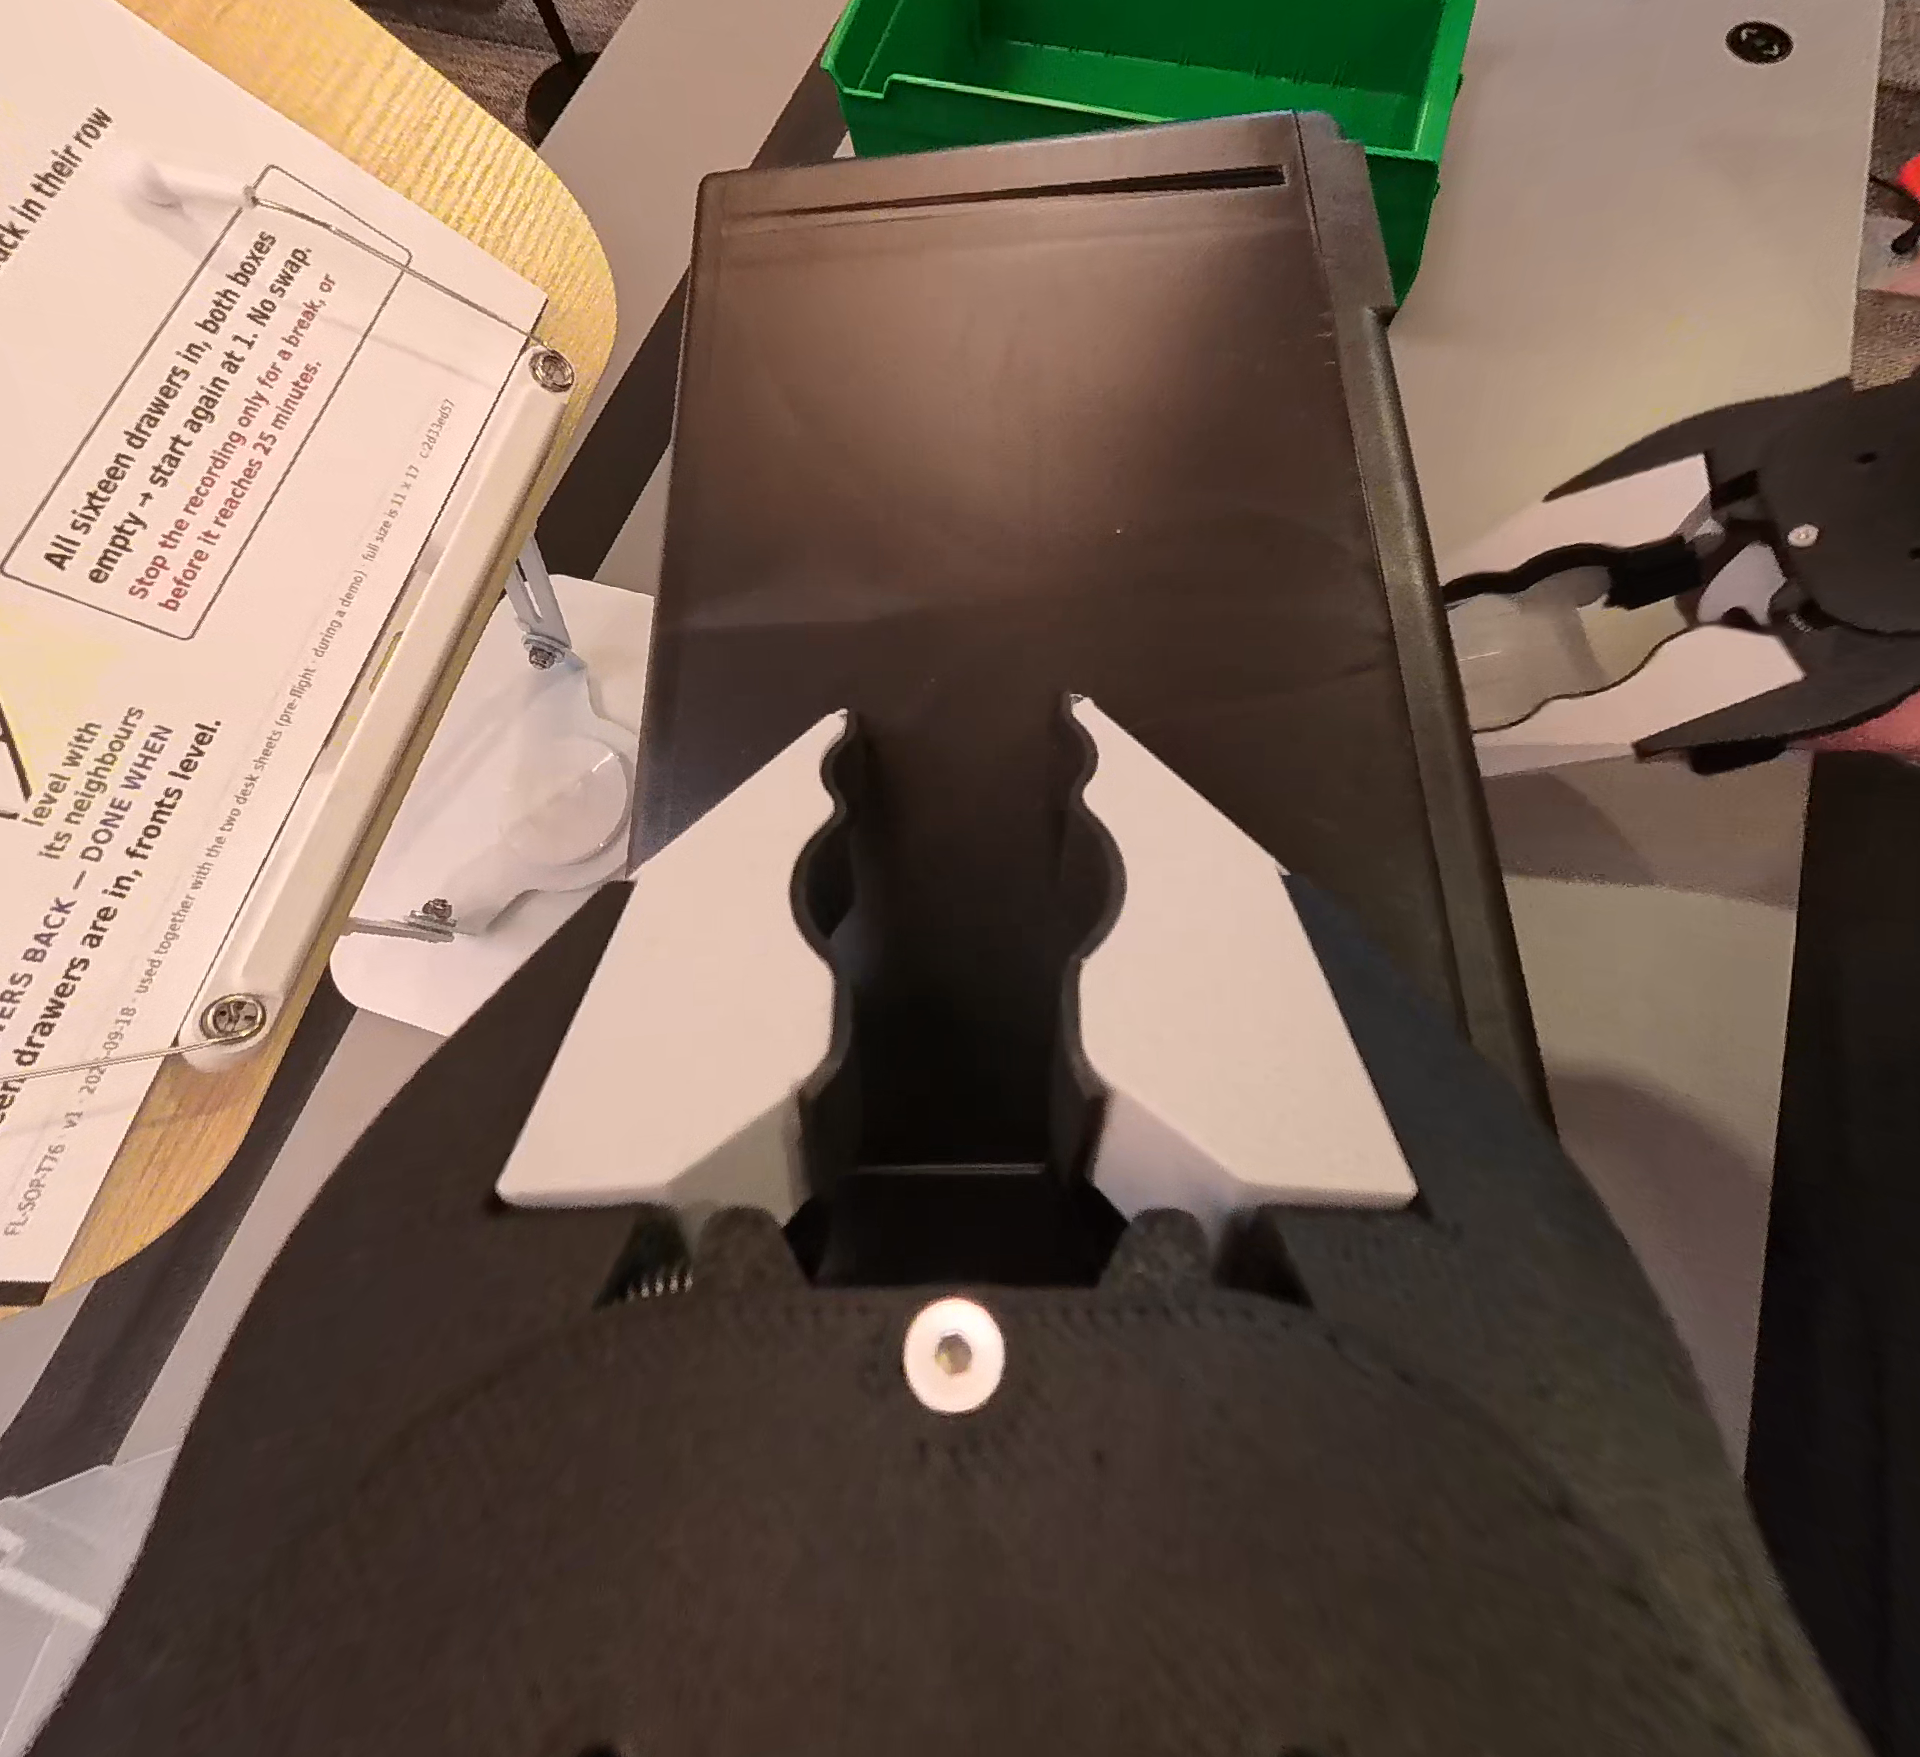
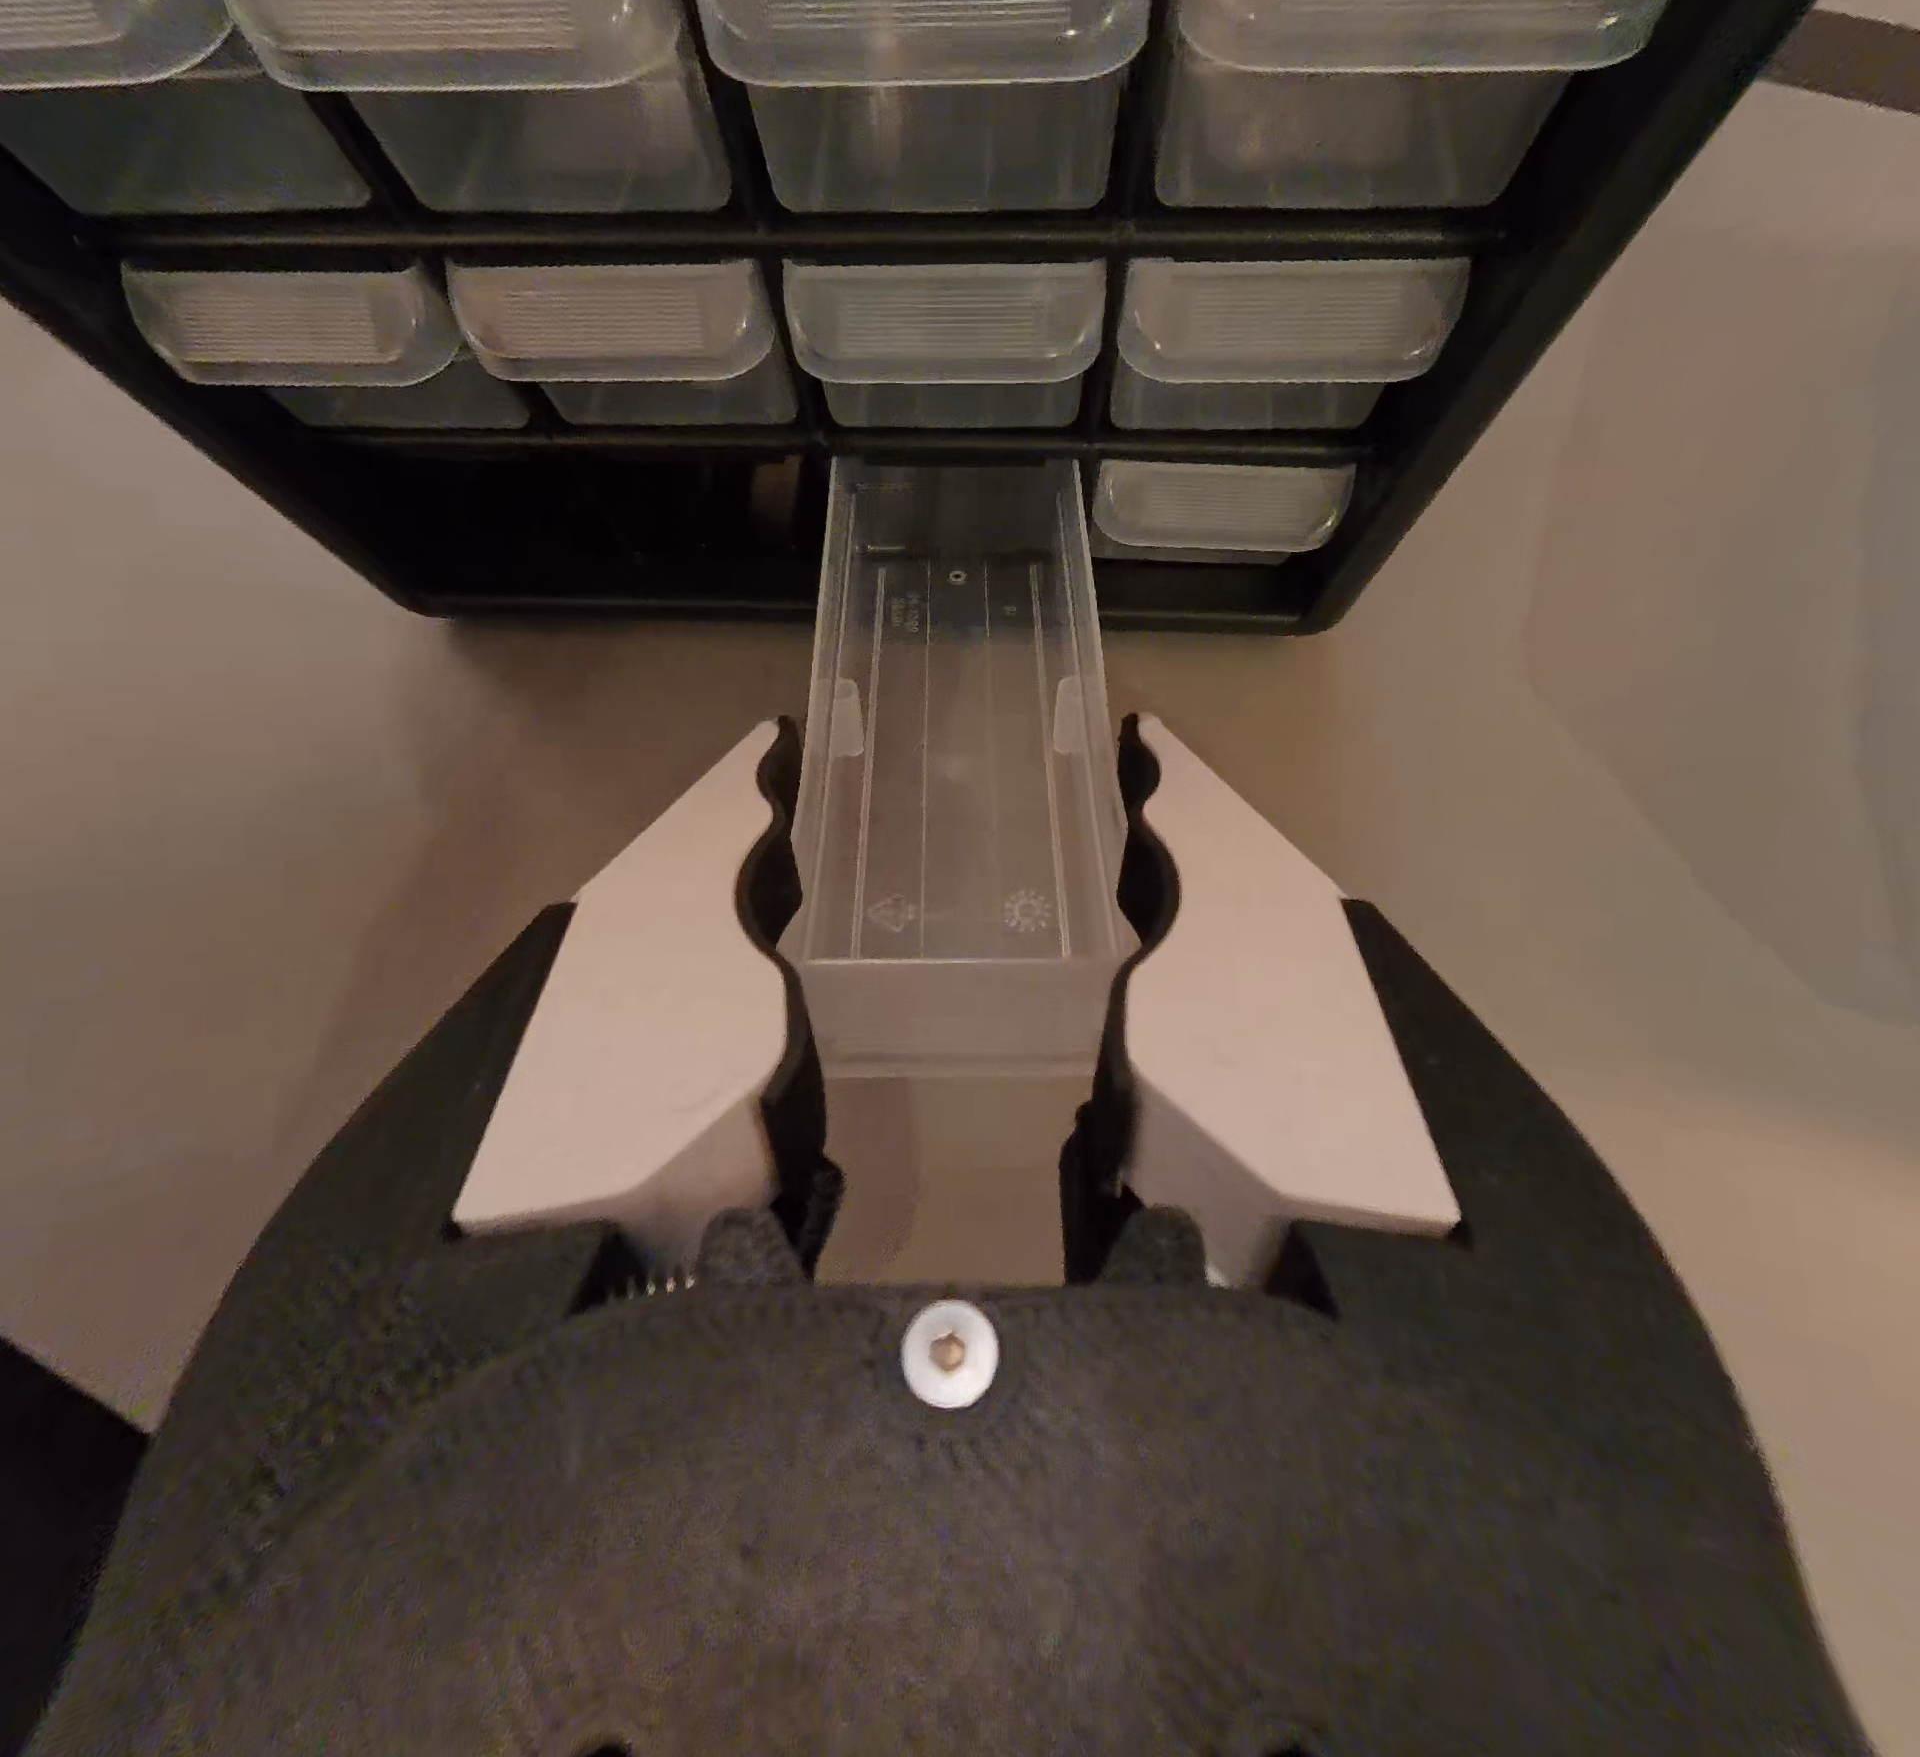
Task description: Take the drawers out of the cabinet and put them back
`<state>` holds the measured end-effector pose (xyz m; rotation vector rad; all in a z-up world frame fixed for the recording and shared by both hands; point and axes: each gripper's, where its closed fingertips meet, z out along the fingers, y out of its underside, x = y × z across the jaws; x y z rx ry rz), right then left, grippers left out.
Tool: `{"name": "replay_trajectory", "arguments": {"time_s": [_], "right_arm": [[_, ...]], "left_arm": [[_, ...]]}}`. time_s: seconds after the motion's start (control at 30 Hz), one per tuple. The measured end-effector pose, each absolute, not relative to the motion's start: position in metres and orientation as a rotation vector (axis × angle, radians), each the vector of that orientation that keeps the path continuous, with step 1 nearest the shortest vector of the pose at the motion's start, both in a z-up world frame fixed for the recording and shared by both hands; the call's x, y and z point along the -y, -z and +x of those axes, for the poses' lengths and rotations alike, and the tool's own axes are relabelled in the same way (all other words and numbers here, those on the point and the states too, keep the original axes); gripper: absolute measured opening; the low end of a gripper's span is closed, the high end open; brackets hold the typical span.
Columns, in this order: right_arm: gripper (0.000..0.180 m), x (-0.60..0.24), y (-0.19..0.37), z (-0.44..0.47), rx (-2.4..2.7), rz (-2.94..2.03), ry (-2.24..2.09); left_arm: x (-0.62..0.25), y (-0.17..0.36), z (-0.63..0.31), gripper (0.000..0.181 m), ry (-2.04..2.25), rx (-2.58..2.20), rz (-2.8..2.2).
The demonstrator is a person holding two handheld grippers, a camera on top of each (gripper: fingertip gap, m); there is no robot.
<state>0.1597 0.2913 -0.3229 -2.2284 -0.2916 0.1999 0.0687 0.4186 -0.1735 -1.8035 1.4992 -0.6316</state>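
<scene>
The black cabinet (image 2: 623, 604) stands on the table with clear drawers in its rows. My right gripper (image 2: 958, 728) is shut on the sides of a clear drawer (image 2: 956, 772). The drawer's far end sits in the third slot of the bottom row and most of its length sticks out toward me. The two bottom slots to its left are empty; the slot to its right holds a drawer (image 2: 1221, 507). My left gripper (image 1: 958, 715) is open and empty just above the cabinet's top (image 1: 987, 460). The right gripper (image 1: 1486, 658) also shows at the cabinet's front in the left wrist view.
A green bin (image 1: 1143, 14) stands behind the cabinet. A printed sheet on a wooden board (image 1: 208, 460) stands to the cabinet's left on a white stand. Several clear drawers (image 2: 935, 325) fill the upper rows. The grey table (image 1: 1662, 201) extends to the right.
</scene>
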Motion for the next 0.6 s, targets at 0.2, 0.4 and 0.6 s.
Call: {"name": "replay_trajectory", "arguments": {"time_s": [0.2, 0.4, 0.6], "right_arm": [[0.061, -0.294, 0.345, 0.152, 0.257, -2.231, -0.282], [0.097, -0.312, 0.355, 0.129, 0.491, -2.177, -0.325], [0.12, -0.281, 0.338, 0.148, 0.945, -2.097, -0.389]], "left_arm": [[-0.418, 0.174, 0.069, 0.034, 0.635, -1.502, -1.806], [-0.419, 0.174, 0.068, 0.034, 0.639, -1.489, -1.81], [-0.418, 0.174, 0.068, 0.034, 0.641, -1.492, -1.813]]}}
